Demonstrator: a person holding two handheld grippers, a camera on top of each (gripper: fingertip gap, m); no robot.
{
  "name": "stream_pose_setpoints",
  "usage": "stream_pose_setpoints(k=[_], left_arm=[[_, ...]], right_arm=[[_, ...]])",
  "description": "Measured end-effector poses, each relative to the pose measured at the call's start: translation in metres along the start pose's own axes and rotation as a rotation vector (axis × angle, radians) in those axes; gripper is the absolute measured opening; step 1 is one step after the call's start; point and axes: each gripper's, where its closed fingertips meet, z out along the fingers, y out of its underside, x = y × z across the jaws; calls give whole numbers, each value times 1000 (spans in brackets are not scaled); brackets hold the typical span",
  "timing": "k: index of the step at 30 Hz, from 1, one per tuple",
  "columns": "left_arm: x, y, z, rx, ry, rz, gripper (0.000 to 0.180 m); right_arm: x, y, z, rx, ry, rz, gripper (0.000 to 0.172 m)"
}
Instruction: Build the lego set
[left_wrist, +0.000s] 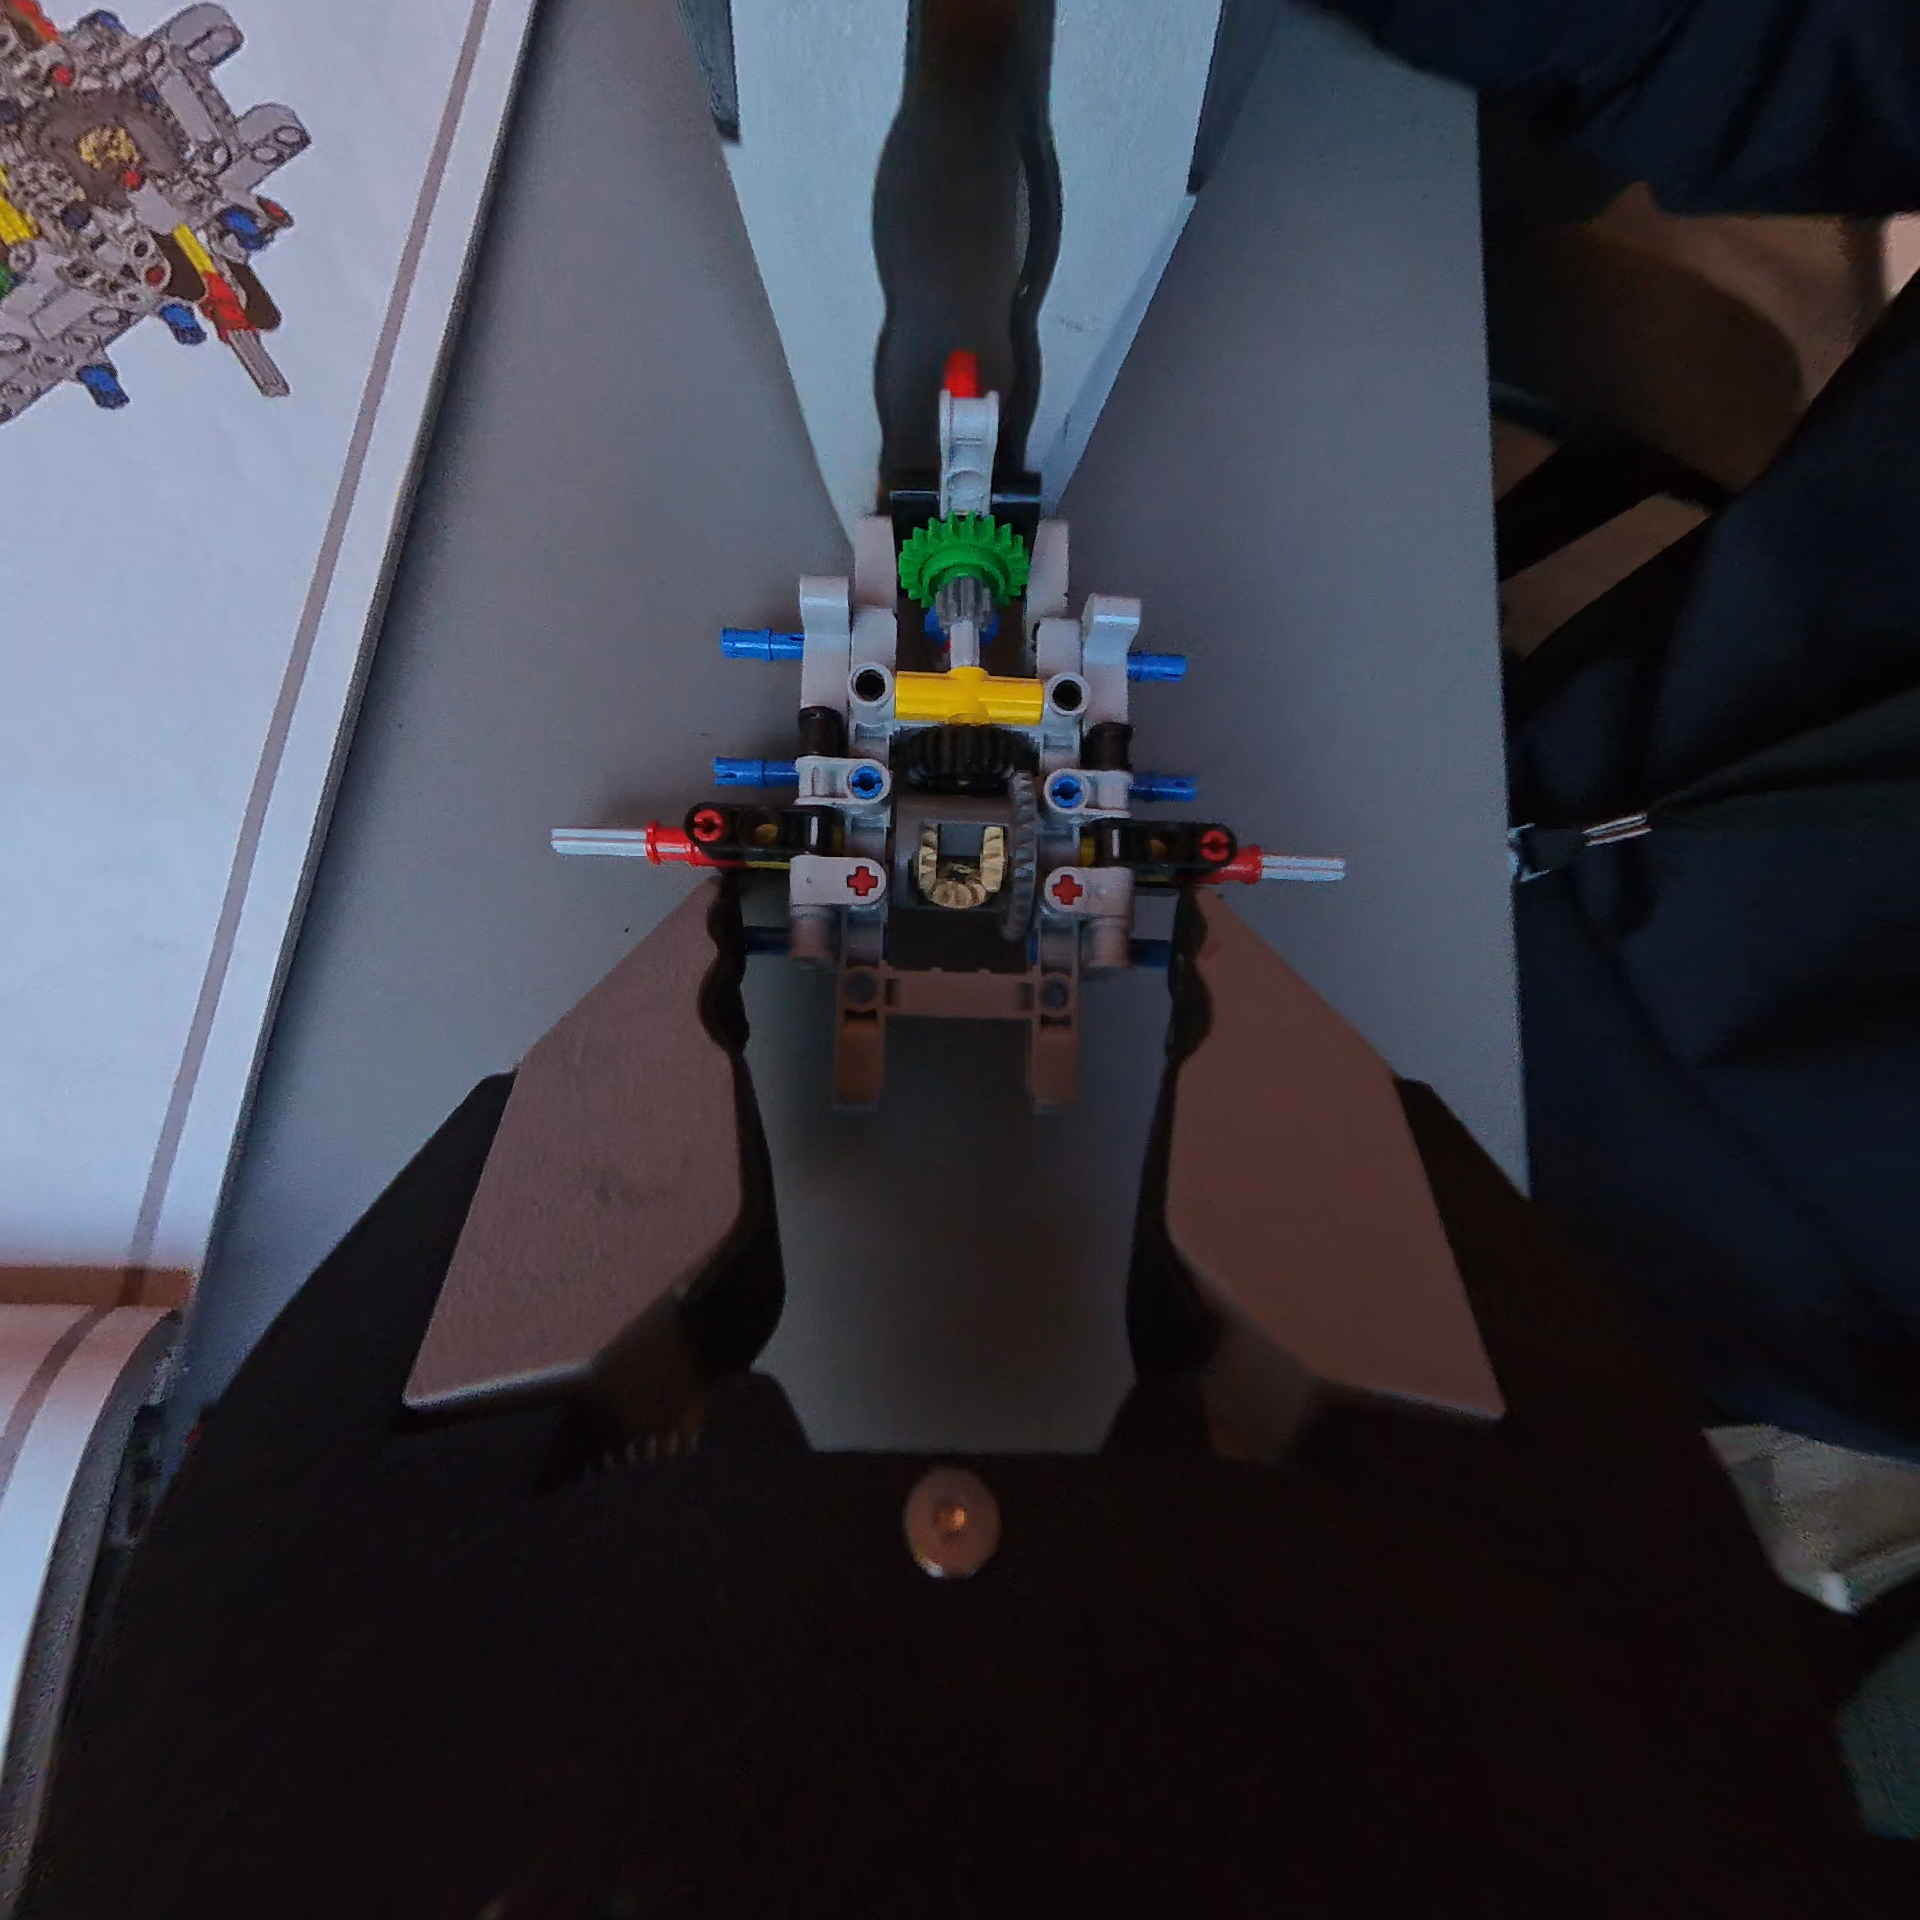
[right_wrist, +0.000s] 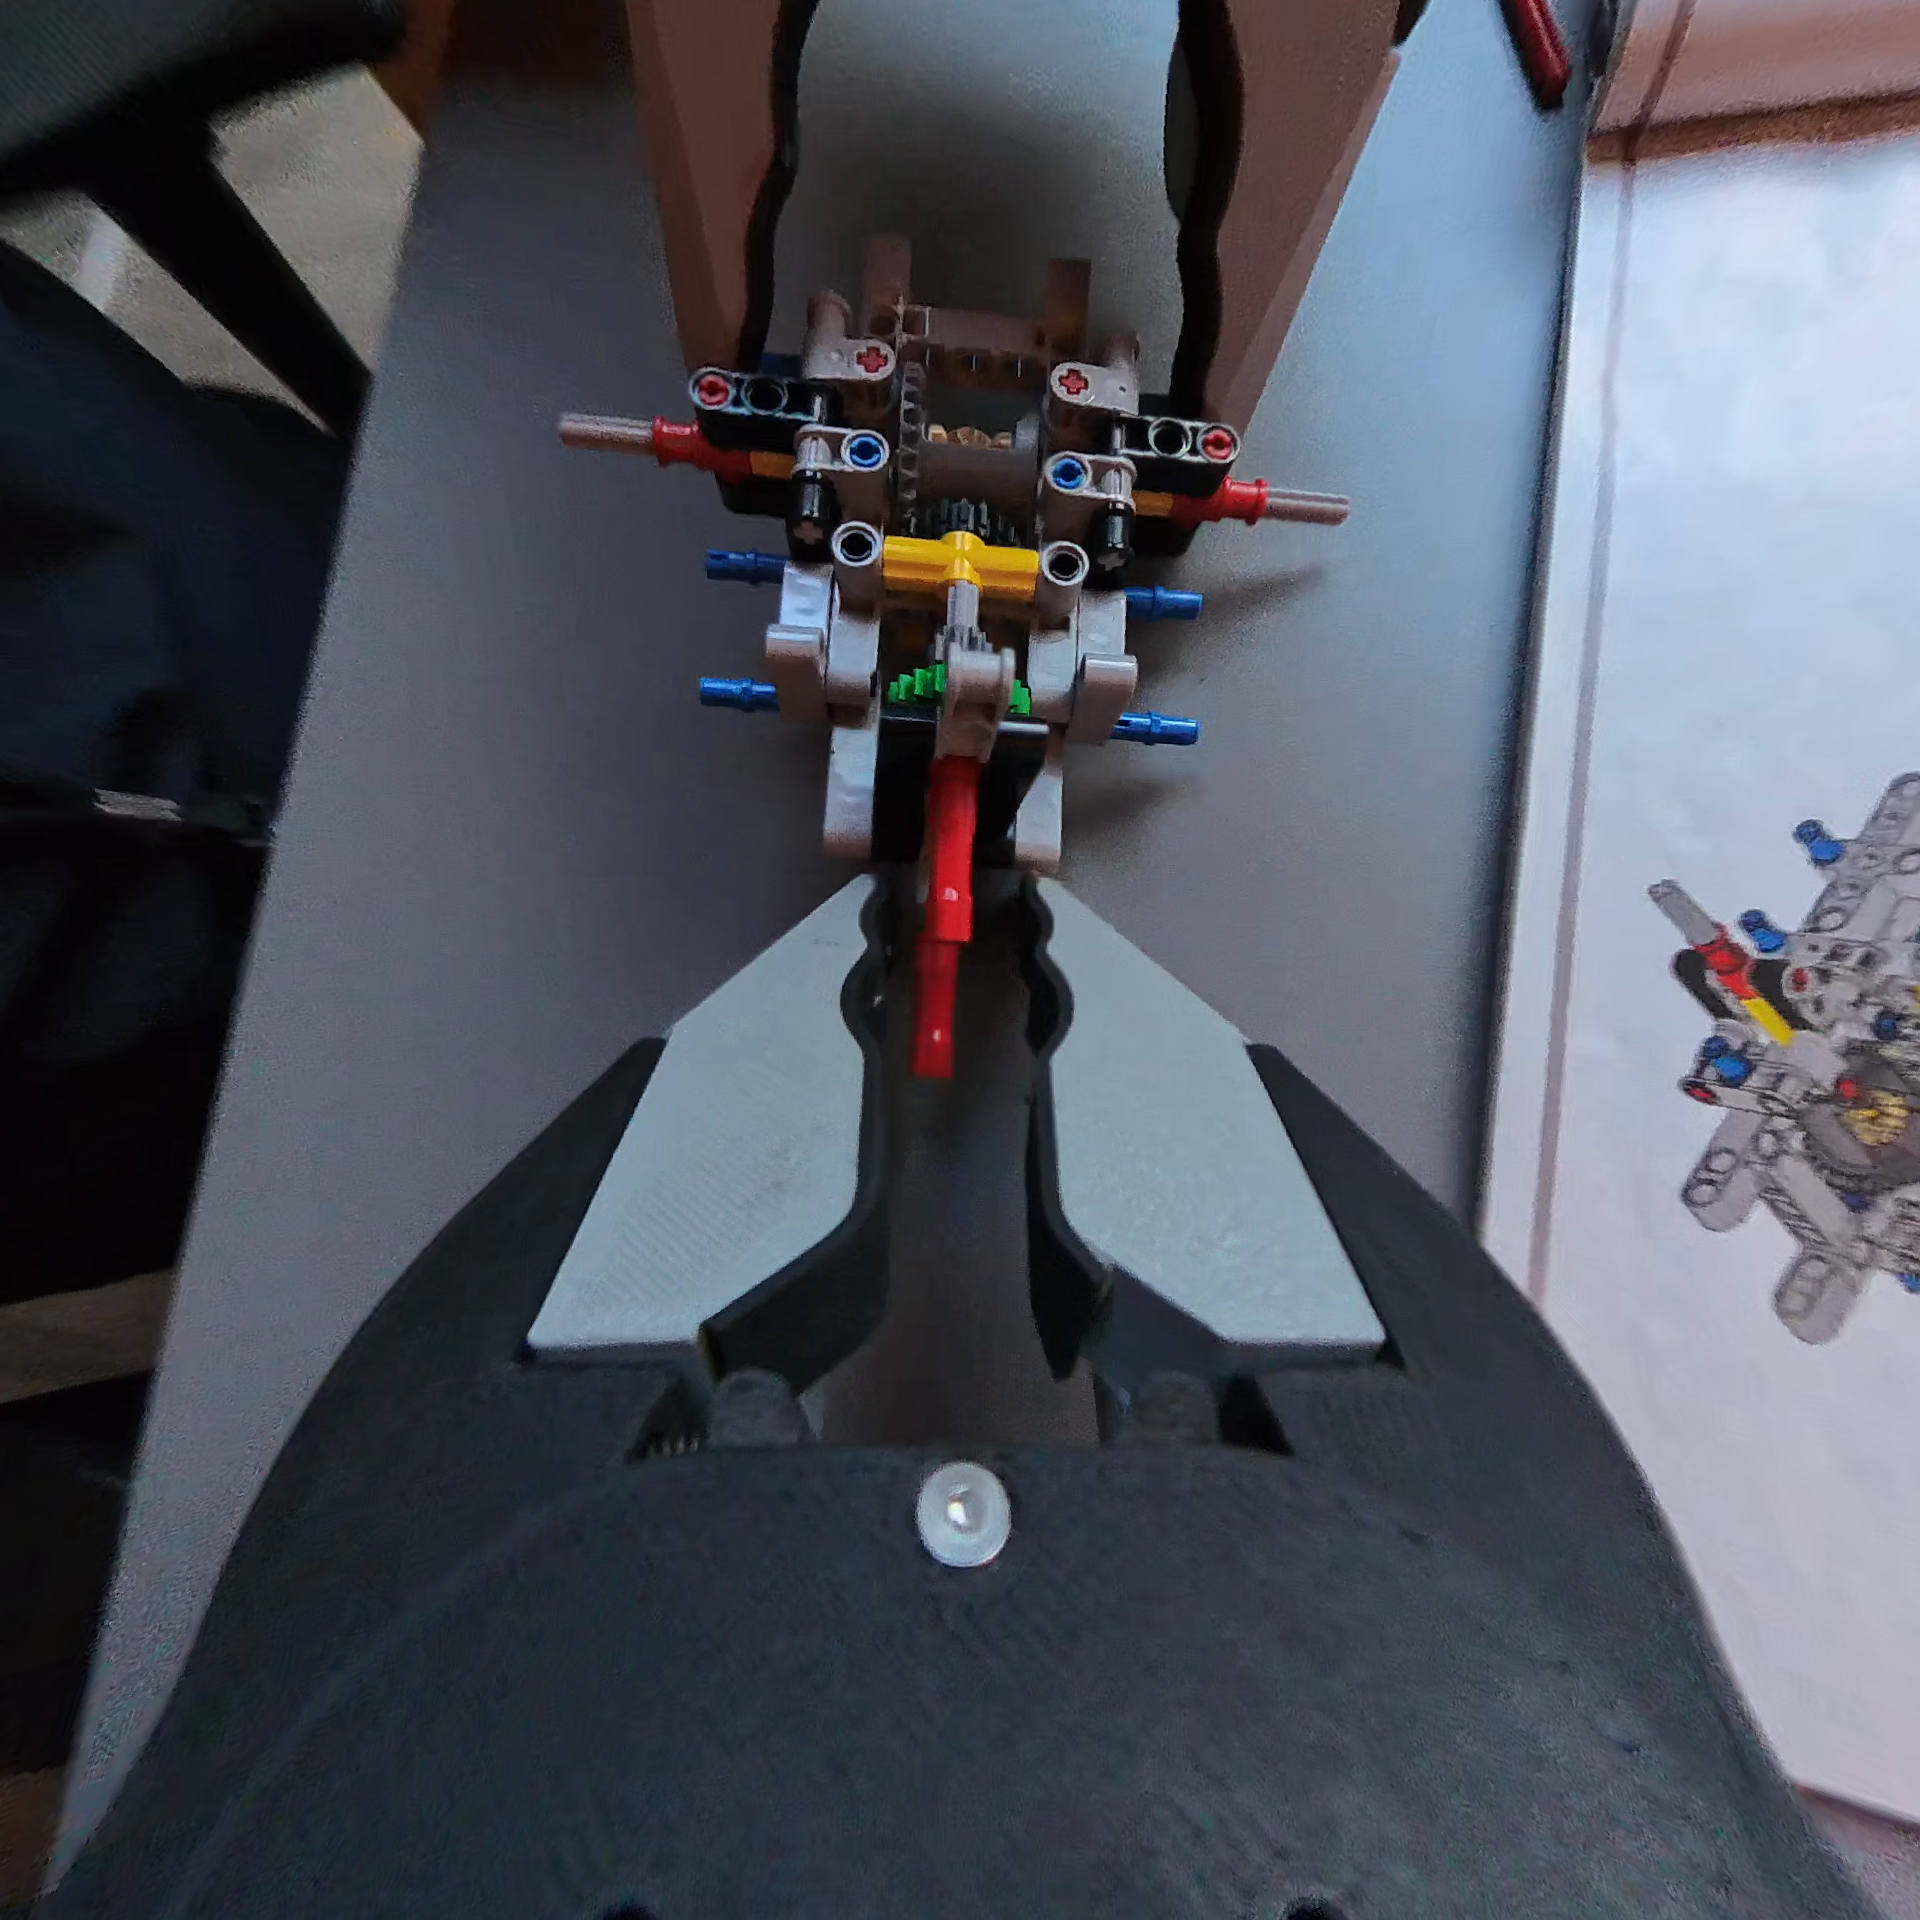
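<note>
L gripper (left_wrist: 951, 904) fingers wide, pads beside toy gear build (left_wrist: 961, 790), grip unclear. R gripper (right_wrist: 951, 904) part open round red stick (right_wrist: 945, 914), not pinching. Stick could slip; build could tip.

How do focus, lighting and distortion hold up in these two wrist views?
Left wrist view: brick assembly sharp, claw body underexposed nearly to black, booklet soft at the edge. Right wrist view: more evenly lit, red axle slightly soft, table edges bowed by the wide-angle lens, soft shadows beside the assembly.
</note>
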Motion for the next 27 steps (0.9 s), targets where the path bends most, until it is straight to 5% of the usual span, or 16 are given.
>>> stream_pose_setpoints(k=[9,16,27], left_arm=[[-7,13,8,-103,-259,249,79],[-3,14,9,-65,-238,279,79],[-3,14,10,-58,-235,291,79]], right_arm=[[6,9,-5,-76,200,-137,52],[12,-4,4,-54,308,-171,78],[-8,-7,-2,-33,217,-157,79]])
